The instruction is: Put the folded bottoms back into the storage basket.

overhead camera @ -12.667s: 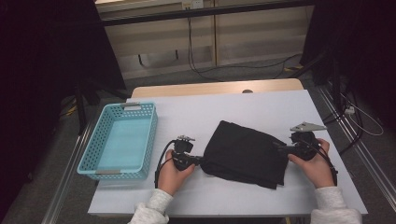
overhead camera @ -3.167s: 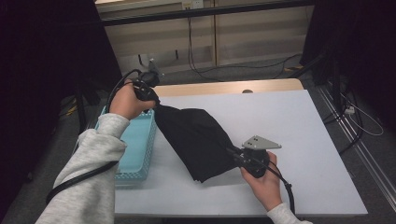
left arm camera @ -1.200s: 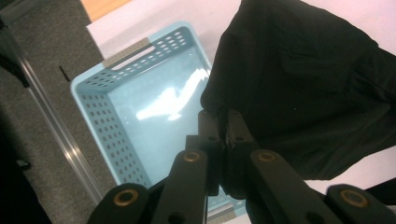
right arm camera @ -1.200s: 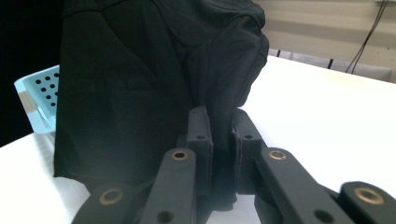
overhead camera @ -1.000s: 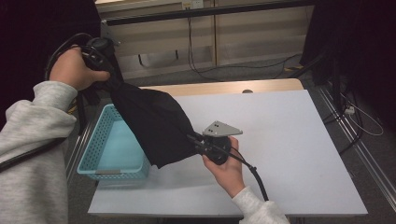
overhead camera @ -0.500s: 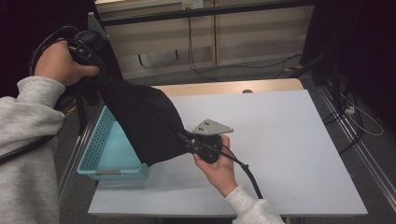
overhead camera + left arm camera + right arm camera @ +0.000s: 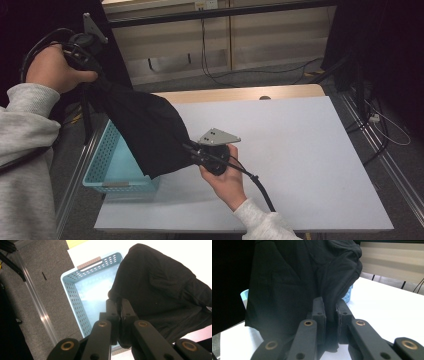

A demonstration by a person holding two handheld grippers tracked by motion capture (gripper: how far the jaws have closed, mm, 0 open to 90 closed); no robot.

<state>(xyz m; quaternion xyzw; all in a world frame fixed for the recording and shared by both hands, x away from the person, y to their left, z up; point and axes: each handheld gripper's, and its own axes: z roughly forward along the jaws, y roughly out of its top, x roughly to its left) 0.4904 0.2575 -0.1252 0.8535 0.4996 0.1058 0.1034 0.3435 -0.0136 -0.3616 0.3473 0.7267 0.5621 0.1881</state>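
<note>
Black cloth (image 7: 150,132) is hanging slack between the two hand-held grippers, stretched on a diagonal above the near end of the blue basket (image 7: 102,170) and the left edge of the bench (image 7: 300,150). Left hand-held gripper (image 7: 89,55) is holding high, out past the bench's far left corner, jaws clamped on the cloth's upper edge; in the left gripper view a fold is pinched between the black pads (image 7: 113,312), with the basket (image 7: 75,292) open below. Right hand-held gripper (image 7: 192,152) is sitting low over the bench, just beside the basket, jaws likewise closed on the cloth's lower edge; in the right gripper view fabric (image 7: 294,282) is bunching upward from the pinch. Handling judgement: cloth is light, soft and fully limp, draping and folding under its own weight, with no stiffness to hold a shape. Not fragile, and it does not appear to be slipping at either pinch. Best taken at edges or corners, with a doubled fold inside the jaws so the grip bites on thickness rather than one thin layer. Two well-separated holds, as now, are keeping it spread; a single hold would likely let it collapse into a bundle
</note>
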